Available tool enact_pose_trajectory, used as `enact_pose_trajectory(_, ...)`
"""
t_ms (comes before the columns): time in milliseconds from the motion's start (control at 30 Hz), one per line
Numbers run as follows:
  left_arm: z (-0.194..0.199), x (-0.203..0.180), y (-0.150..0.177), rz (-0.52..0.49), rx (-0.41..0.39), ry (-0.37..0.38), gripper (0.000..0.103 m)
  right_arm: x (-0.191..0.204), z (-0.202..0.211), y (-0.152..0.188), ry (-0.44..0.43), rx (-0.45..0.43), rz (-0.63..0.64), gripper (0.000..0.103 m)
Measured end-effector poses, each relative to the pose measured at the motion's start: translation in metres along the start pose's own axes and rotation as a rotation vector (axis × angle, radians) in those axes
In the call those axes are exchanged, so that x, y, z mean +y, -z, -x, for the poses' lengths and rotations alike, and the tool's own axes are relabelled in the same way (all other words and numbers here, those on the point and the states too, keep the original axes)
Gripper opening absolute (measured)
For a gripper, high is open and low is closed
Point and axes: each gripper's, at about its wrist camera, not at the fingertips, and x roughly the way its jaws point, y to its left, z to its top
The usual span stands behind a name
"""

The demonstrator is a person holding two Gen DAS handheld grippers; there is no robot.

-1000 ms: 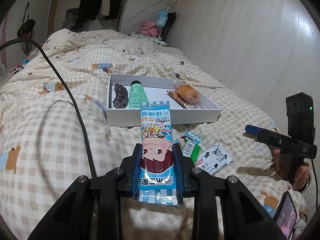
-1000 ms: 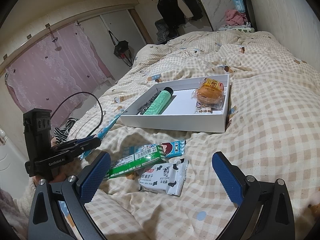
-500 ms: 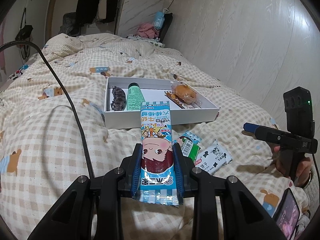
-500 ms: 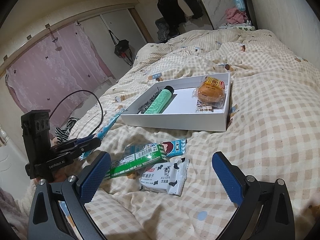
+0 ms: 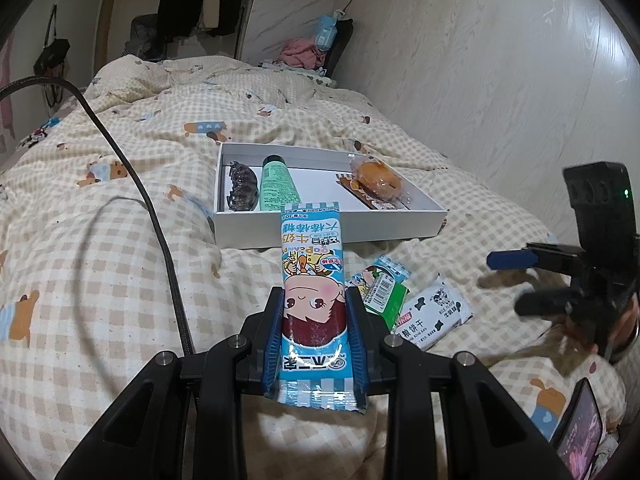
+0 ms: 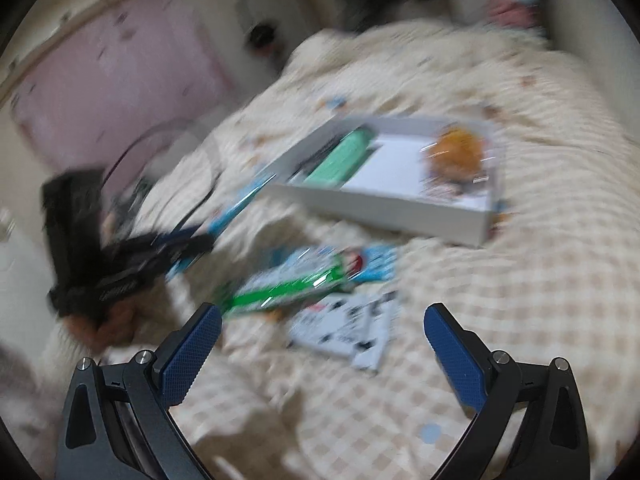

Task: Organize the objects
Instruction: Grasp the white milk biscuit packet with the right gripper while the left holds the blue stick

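Observation:
My left gripper [image 5: 314, 304] is shut on a long blue candy packet [image 5: 311, 252] with a cartoon face, held just short of the white box [image 5: 328, 234]. In the box lie a dark hair clip [image 5: 241, 186], a green tube [image 5: 277, 184] and a wrapped bun [image 5: 378, 178]. A green packet [image 5: 385, 290] and a white cow-print biscuit packet [image 5: 434, 316] lie on the quilt before the box. My right gripper [image 6: 320, 314] hangs open and empty over the biscuit packet [image 6: 348, 334]; its view is blurred. The right gripper [image 5: 510, 282] also shows at the right in the left wrist view.
A black cable [image 5: 160, 236] loops over the checked quilt on the left. A phone [image 5: 576, 436] lies at the lower right beside a hand. The pale wall [image 5: 500, 80] runs along the bed's right side. Clothes hang on a rack [image 5: 200, 4] far behind.
The right gripper has swung and rolled, so its view is now smeared and tilted, and it sits closer over the biscuit packet. The left gripper and its candy packet have stayed put.

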Motion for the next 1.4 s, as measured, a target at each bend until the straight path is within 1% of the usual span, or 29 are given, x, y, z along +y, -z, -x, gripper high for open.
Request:
enact_pose_trajectory(33,-0.001,0.000,0.000,0.001,0.002,0.000,0.033,0.007,-0.005,-0.006,0.014,0.053,0.074,0.102)
enact_pose_trajectory(133,-0.002,-0.001,0.000,0.001,0.005,0.002,0.033,0.018,-0.019,-0.016,0.051,0.147,0.211,0.102)
enact_pose_trajectory(267,-0.003,-0.001,0.000,0.002,0.012,-0.001,0.033,0.015,-0.054,-0.020,0.054,0.277,0.269,0.102)
enact_pose_trajectory(333,-0.003,-0.001,0.000,0.001,0.013,-0.002,0.033,0.015,-0.068,-0.020,0.081,0.313,0.326,0.102)
enact_pose_trajectory(433,-0.004,-0.001,0.000,0.003,0.019,-0.001,0.033,0.012,-0.082,-0.023,0.124,0.342,0.387,0.102)
enact_pose_trajectory(467,-0.005,-0.001,0.000,0.004,0.021,0.000,0.033,0.011,-0.086,-0.024,0.120,0.352,0.404,0.102)
enact_pose_trajectory(533,-0.005,-0.001,0.000,0.005,0.024,0.001,0.033,0.010,-0.091,-0.025,0.083,0.378,0.423,0.102)
enact_pose_trajectory(633,-0.006,-0.001,0.000,0.005,0.026,0.000,0.033,0.015,-0.089,-0.025,0.028,0.359,0.465,0.102)
enact_pose_trajectory(667,-0.006,-0.001,0.000,0.006,0.029,-0.001,0.033,0.016,-0.090,-0.024,0.019,0.367,0.476,0.102)
enact_pose_trajectory(700,-0.006,-0.001,0.000,0.006,0.031,-0.001,0.033,0.017,-0.091,-0.024,0.016,0.378,0.487,0.101)
enact_pose_trajectory(800,-0.007,0.000,0.000,0.004,0.035,-0.003,0.033,0.016,-0.097,-0.021,0.037,0.422,0.513,0.091)
enact_pose_trajectory(900,-0.007,-0.001,0.000,0.005,0.035,-0.002,0.033,0.013,-0.102,-0.017,0.048,0.452,0.509,0.090)
enact_pose_trajectory(933,-0.007,-0.001,0.000,0.004,0.036,-0.003,0.033,0.012,-0.101,-0.017,0.049,0.447,0.507,0.085)
enact_pose_trajectory(967,-0.007,-0.001,0.000,0.004,0.036,-0.003,0.033,0.012,-0.098,-0.018,0.067,0.421,0.509,0.077)
enact_pose_trajectory(1000,-0.007,-0.001,0.000,0.005,0.036,-0.004,0.033,0.011,-0.094,-0.019,0.071,0.396,0.498,0.059)
enact_pose_trajectory(1033,-0.007,0.000,0.000,0.005,0.037,-0.004,0.033,0.010,-0.092,-0.019,0.065,0.400,0.485,0.059)
enact_pose_trajectory(1100,-0.007,0.000,0.000,0.006,0.038,-0.003,0.033,0.010,-0.092,-0.017,0.075,0.447,0.502,0.059)
enact_pose_trajectory(1167,-0.008,-0.001,0.000,0.004,0.037,-0.005,0.033,0.011,-0.090,-0.018,0.086,0.452,0.522,0.059)
enact_pose_trajectory(1267,-0.008,0.000,0.000,0.008,0.035,-0.001,0.033,0.012,-0.083,-0.021,0.110,0.448,0.515,0.058)
enact_pose_trajectory(1333,-0.008,0.000,0.000,0.006,0.036,-0.002,0.033,0.014,-0.069,-0.024,0.118,0.432,0.508,0.057)
enact_pose_trajectory(1367,-0.008,0.000,0.000,0.006,0.035,-0.002,0.033,0.013,-0.062,-0.027,0.124,0.417,0.491,0.057)
enact_pose_trajectory(1400,-0.008,0.000,0.000,0.006,0.036,-0.002,0.033,0.010,-0.050,-0.034,0.123,0.393,0.437,0.057)
